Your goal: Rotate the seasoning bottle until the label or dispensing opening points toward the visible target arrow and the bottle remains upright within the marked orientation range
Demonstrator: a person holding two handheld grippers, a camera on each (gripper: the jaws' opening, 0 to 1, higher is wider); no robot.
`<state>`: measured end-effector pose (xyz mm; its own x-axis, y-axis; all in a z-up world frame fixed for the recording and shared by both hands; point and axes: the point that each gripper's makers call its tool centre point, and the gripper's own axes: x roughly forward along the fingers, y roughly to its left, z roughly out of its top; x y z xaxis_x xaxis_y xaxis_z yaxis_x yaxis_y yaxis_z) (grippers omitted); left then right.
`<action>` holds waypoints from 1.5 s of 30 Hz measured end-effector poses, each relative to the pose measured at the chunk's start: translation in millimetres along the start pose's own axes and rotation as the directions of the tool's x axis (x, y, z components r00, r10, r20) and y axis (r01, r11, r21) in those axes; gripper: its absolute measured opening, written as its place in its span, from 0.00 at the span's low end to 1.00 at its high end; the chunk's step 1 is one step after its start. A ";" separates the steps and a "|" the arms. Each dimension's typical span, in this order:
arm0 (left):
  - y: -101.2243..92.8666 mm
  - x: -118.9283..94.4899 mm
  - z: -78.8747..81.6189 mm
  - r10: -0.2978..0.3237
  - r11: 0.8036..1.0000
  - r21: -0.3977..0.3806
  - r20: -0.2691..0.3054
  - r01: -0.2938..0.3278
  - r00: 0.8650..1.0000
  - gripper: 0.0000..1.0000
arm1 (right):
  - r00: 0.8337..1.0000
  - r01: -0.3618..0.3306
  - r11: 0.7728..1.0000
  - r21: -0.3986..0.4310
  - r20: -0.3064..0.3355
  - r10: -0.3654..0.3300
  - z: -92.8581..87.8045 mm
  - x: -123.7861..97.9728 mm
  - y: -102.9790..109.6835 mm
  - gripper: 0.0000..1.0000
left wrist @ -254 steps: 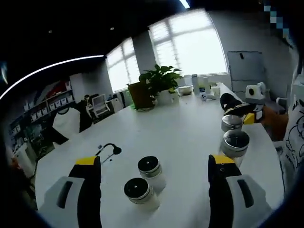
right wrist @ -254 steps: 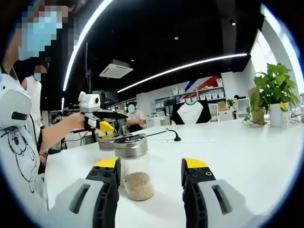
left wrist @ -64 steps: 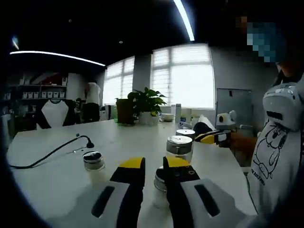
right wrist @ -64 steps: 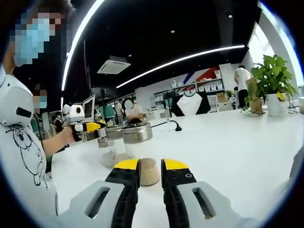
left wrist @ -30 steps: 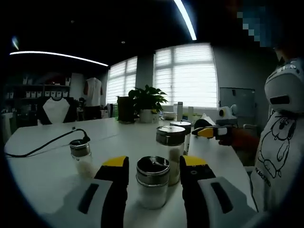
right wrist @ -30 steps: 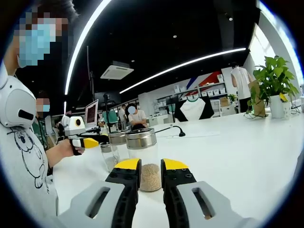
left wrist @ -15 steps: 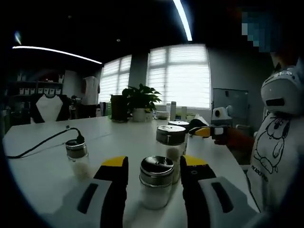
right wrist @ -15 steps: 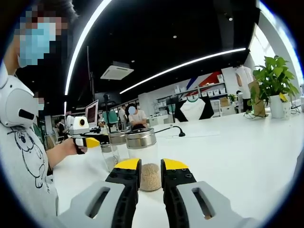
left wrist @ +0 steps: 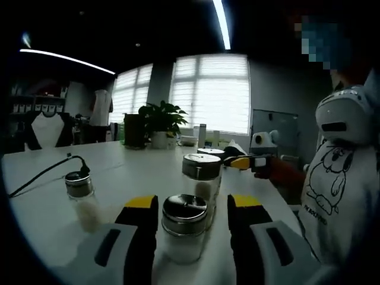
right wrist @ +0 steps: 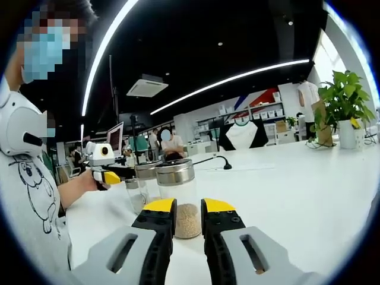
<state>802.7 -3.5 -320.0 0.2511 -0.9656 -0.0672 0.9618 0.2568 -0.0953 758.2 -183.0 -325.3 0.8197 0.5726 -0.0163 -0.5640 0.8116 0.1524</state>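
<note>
In the left gripper view, a short glass seasoning bottle (left wrist: 184, 233) with a steel lid and white contents stands upright on the white table (left wrist: 124, 178). My left gripper (left wrist: 191, 205) is open, one jaw on each side of it. A taller steel-lidded bottle (left wrist: 202, 185) stands just behind. My right gripper (left wrist: 240, 161) reaches in from the right beyond that. In the right gripper view, my right gripper (right wrist: 187, 206) is shut with nothing between its jaws. Its tips sit just in front of a bottle of brownish grains (right wrist: 176, 196). My left gripper (right wrist: 111, 176) shows at the left beside another bottle (right wrist: 140, 185).
A third small bottle (left wrist: 81, 200) stands at the left of the table, near a black cable (left wrist: 44, 172). A potted plant (left wrist: 157, 122) sits at the far end. A person in a white printed shirt (left wrist: 338, 196) stands close at the table's right side.
The left gripper went from shut to open a second or two ago and now straddles the short bottle, which has come slightly nearer. The right gripper has stayed shut and almost still.
</note>
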 end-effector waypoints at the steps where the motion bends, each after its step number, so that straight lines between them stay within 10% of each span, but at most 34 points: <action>1: 0.7 0.7 -0.2 0.001 1.000 0.001 -0.002 -0.001 1.000 0.49 | 1.000 -0.002 1.000 0.001 -0.001 0.002 0.0 0.4 0.2 0.14; 22: 3.0 0.0 -4.6 0.068 0.996 0.062 -0.069 -0.063 0.995 0.33 | 0.999 0.038 0.999 -0.002 -0.002 -0.038 -1.6 -4.6 -6.8 0.11; 36: 6.4 -4.2 -4.3 0.291 0.957 0.031 -0.035 -0.290 0.956 0.32 | 0.999 0.049 0.999 0.016 0.017 -0.050 -0.1 -6.7 -8.5 0.07; 45: 6.2 -4.1 -3.7 0.314 0.949 0.044 -0.013 -0.313 0.949 0.33 | 0.998 0.052 0.999 0.015 0.020 -0.052 1.0 -8.5 -7.3 0.06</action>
<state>807.3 2.2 -324.0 0.5388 -0.8357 -0.1064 0.8387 0.5440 -0.0261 755.4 -193.9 -325.3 0.8499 0.5270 -0.0043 -0.5191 0.8385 0.1661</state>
